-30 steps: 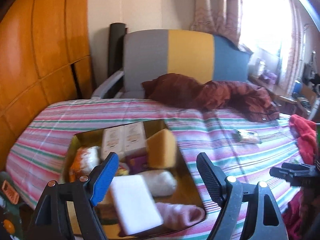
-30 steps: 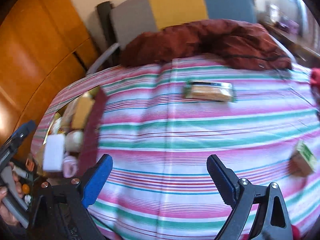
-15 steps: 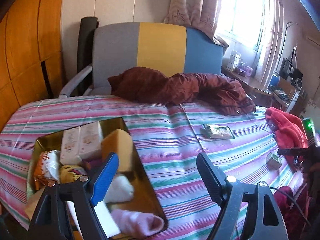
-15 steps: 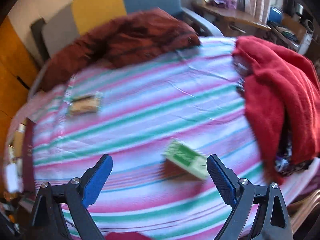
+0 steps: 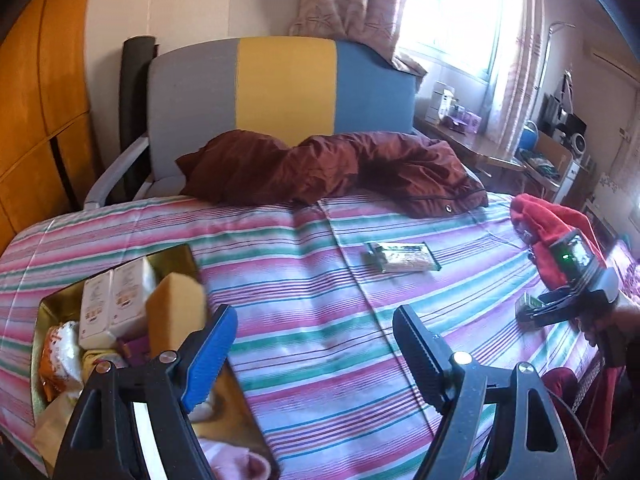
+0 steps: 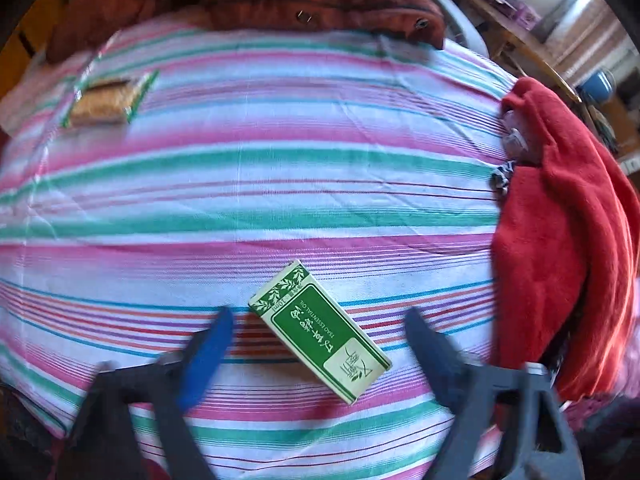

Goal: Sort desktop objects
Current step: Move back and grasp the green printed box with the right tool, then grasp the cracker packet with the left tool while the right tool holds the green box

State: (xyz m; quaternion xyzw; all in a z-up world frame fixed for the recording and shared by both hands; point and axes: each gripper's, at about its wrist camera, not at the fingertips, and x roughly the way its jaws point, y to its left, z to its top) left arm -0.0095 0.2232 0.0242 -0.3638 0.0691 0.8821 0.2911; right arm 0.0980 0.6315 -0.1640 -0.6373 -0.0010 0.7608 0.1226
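A small green and white box (image 6: 320, 330) lies on the striped bedcover (image 6: 280, 168), slanted between the fingers of my right gripper (image 6: 319, 314). The jaws are closing, with gaps still showing on both sides of the box. From the left wrist view the same right gripper (image 5: 560, 306) hangs over that box (image 5: 527, 303) at the bed's right edge. My left gripper (image 5: 314, 316) stands open and empty above the cover, next to a gold tray (image 5: 176, 254) that holds a yellow sponge (image 5: 176, 308), white cartons (image 5: 114, 300) and other items. A snack packet (image 5: 402, 257) lies mid-bed.
A red cloth (image 6: 560, 220) is piled at the bed's right edge, close to the box. A maroon jacket (image 5: 340, 168) lies across the far side, in front of a grey, yellow and blue chair (image 5: 280, 88). A cluttered desk (image 5: 500, 148) stands by the window.
My right gripper swung from the tray side across the bed and tipped down over the green box, which now lies between its fingers. The left gripper's view shifted right, and the tray slid leftward.
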